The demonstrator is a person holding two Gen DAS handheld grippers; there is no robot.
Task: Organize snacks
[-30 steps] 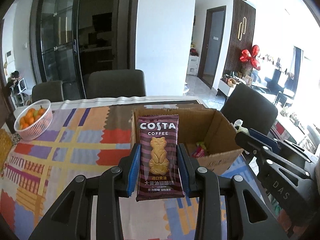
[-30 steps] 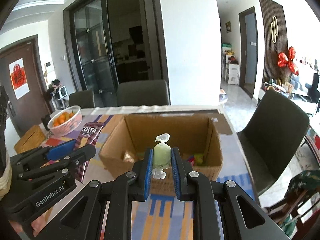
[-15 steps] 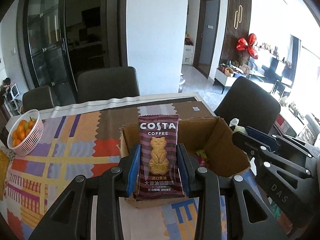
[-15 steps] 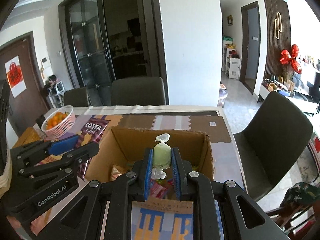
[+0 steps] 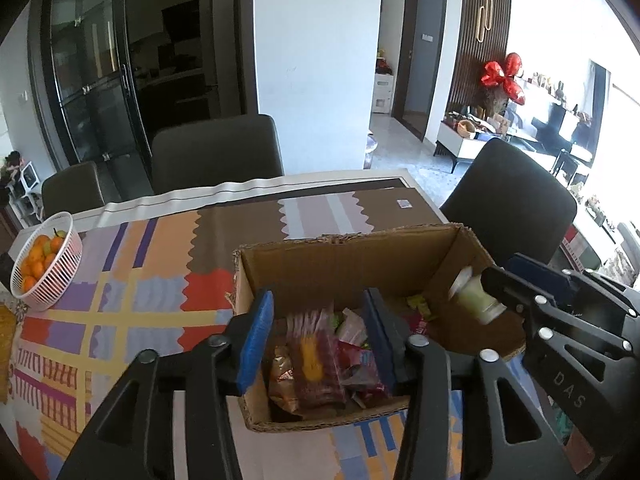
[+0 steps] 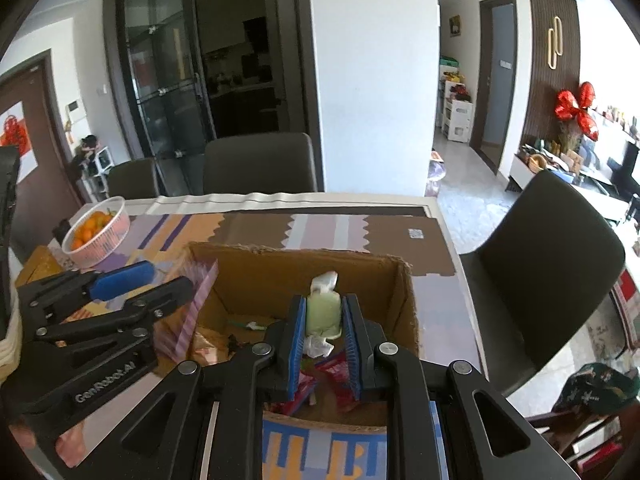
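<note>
Our right hand-held gripper pinches a pale green sweet upright, directly above the open box on the table. Our left hand-held gripper hangs spread over the box, a striped packet blurred below.

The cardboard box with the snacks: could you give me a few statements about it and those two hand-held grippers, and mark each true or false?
1. The right hand-held gripper clamps a pale green wrapped candy. True.
2. The left hand-held gripper grips a packet. False: its jaws are apart, the purple packet blurred between them above the box.
3. The cardboard box is empty. False: wrappers lie inside.
4. A white basket of oranges stands on the tablecloth. True.
</note>
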